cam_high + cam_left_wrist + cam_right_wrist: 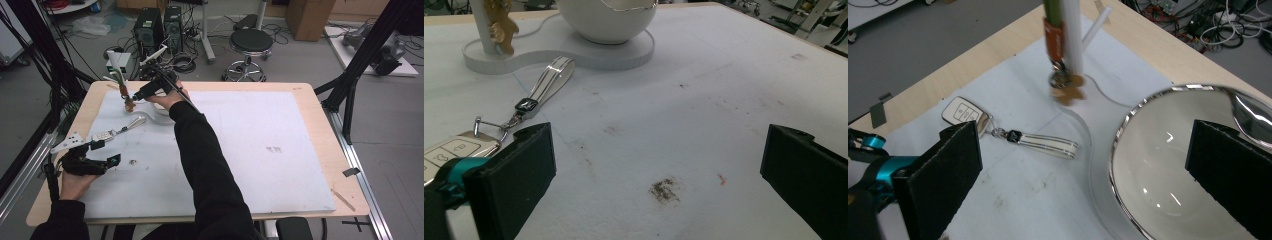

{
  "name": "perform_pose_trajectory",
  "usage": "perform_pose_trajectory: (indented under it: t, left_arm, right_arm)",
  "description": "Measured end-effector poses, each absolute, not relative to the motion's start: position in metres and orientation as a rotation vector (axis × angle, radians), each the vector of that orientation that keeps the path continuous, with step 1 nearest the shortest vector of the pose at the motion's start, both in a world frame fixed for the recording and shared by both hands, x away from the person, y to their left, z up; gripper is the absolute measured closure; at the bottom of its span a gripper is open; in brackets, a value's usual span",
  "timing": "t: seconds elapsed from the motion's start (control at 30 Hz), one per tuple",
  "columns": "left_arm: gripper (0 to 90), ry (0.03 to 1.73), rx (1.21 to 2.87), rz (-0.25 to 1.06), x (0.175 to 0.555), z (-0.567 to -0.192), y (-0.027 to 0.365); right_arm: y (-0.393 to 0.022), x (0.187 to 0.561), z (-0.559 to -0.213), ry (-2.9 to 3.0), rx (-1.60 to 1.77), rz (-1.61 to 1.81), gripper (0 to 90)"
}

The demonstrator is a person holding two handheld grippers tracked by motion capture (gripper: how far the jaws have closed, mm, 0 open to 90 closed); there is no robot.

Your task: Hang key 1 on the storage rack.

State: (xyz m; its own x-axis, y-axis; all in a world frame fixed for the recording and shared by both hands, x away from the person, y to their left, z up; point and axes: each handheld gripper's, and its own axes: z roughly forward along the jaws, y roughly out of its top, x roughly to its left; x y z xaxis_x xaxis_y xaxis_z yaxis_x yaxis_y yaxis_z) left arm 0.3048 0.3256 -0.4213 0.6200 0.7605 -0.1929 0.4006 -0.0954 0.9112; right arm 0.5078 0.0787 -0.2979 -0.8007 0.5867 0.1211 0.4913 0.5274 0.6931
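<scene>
A car key fob (pixel 101 135) with a white strap (pixel 134 122) lies flat on the white mat. A white stand (pixel 574 52) carries a chrome-rimmed bowl (pixel 1173 150) and an upright post (pixel 1070 30). A key ring with an orange tag (pixel 1054 42) and a brass charm (pixel 1068 87) hangs on the post. My right gripper (pixel 132 97) is just beside that hanging bunch, open, with nothing between its jaws. My left gripper (pixel 107 152) rests low at the mat's left edge, open and empty, with the fob (pixel 454 150) just beyond its left jaw.
The white mat (pixel 260 150) covers most of the wooden table (pixel 320 120). The person's right sleeve (pixel 200 160) crosses the middle of the mat. Computer cases, cables and a stool (pixel 250 42) stand on the floor beyond the far edge. Black frame struts rise at both sides.
</scene>
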Motion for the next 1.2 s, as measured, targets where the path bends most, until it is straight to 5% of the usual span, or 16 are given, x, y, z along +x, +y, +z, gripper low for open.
perform_pose_trajectory:
  t: [1.2]
  left_arm:
    - [1.7,0.963,1.737,0.397,0.305,-0.422,0.323]
  right_arm:
    - [-0.052,0.474,-0.324,2.52,0.966,1.136,0.7]
